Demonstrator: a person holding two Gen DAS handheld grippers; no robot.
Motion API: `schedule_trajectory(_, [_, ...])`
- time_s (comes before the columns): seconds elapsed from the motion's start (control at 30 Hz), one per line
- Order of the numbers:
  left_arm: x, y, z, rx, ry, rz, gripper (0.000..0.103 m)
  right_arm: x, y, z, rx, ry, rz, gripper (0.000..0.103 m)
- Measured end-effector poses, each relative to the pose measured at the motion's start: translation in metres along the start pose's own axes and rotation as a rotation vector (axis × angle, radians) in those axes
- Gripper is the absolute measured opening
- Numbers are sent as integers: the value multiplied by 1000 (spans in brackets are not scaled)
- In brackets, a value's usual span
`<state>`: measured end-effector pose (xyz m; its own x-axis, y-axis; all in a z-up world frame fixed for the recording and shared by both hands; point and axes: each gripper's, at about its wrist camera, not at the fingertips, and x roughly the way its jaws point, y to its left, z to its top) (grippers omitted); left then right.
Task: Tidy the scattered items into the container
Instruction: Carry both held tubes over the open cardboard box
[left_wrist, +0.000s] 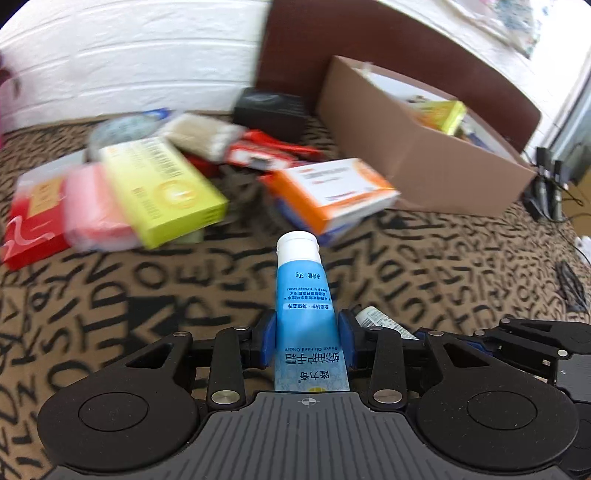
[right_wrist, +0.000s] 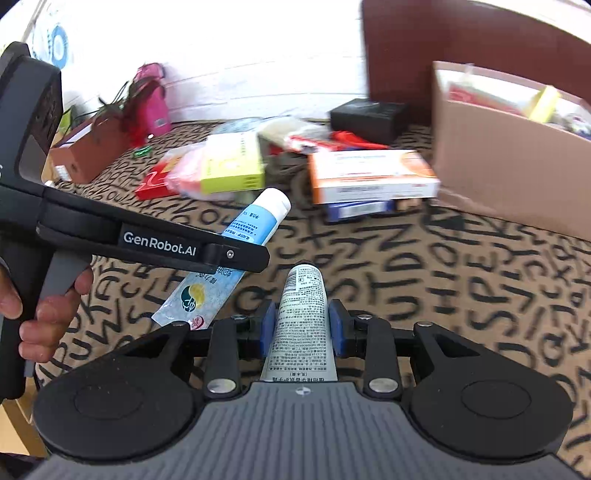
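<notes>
- Blue hand-cream tube (left_wrist: 300, 291), white cap forward, clamped between the blue pads of the left hand-held gripper (left_wrist: 306, 334); jaws closed tight on its lower body, flat crimped end trailing back toward the camera.
- Same blue tube (right_wrist: 258, 221) seen from the right wrist view, raised clear of the patterned cloth (right_wrist: 443, 266), crossing behind the left tool's black arm.
- White printed tube (right_wrist: 303, 314) pinched likewise in the right hand-held gripper (right_wrist: 303, 326); pads pressed on both sides, cap end pointing forward.
- Bare fingers (right_wrist: 40, 317) wrapped round the left tool's handle at the frame's left edge.
- Cardboard box (left_wrist: 424, 158), the container, open-topped, standing ahead and to the right on the cloth; already holding a yellow-green packet (left_wrist: 448, 114) and other items too blurred to name.
- Still scattered on the cloth: orange-and-white carton (left_wrist: 332, 188) just beside the box, resting on a blue one; yellow-green carton (left_wrist: 162, 188) leaning on a pink pack (left_wrist: 96, 206) and a red box (left_wrist: 29, 229); red packet (left_wrist: 266, 151), pale pouch (left_wrist: 199, 134) and black case (left_wrist: 271, 110) further back.
- Step in hand, judged: carrying phase, both tubes gripped and lifted, neither yet over the box.
- Next move, judged: swing both tools rightward and forward, high enough to clear the near cardboard wall, then part the jaws above the opening.
- Care needed: two tools close side by side, so one after the other into the box to avoid a knock; tubes slippery and tapered, so firm grip until above the rim.
</notes>
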<state>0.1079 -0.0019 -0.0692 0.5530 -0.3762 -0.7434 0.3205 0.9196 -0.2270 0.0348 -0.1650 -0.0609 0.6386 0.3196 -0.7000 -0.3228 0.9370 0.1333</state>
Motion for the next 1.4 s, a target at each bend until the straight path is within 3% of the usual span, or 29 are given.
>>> schedule_trajectory(0.1, [9, -15, 0, 43, 20, 3, 35, 4, -10, -8, 4, 35, -44, 36])
schedule_trajectory(0.27, [36, -11, -11, 61, 97, 61, 36, 20, -14, -15, 19, 61, -46, 37])
schedule_trajectory(0.43, [41, -12, -8, 85, 88, 58, 44, 34, -7, -7, -38, 54, -68, 35])
schedule_trajectory(0.5, [41, -15, -7, 101, 87, 66, 37, 38, -7, -5, -47, 47, -63, 34])
schedule_trajectory(0.63, [34, -18, -8, 80, 87, 41, 35, 29, -13, -4, 10, 33, -28, 34])
schedule_trajectory(0.77, [10, -33, -1, 89, 27, -6, 35, 2, -16, 2, 8, -28, -25, 34])
schedule_trajectory(0.93, [-20, -61, 34, 134, -78, -51, 35, -35, -32, 31, -14, -120, -36, 34])
schedule_trajectory(1.17, [-35, -105, 111, 202, -194, -82, 35, -73, -70, 93, -16, -234, -95, 34])
schedule_trajectory(1.4, [2, -112, 198, 151, -174, -108, 35, -71, -109, 158, -14, -283, -200, 34])
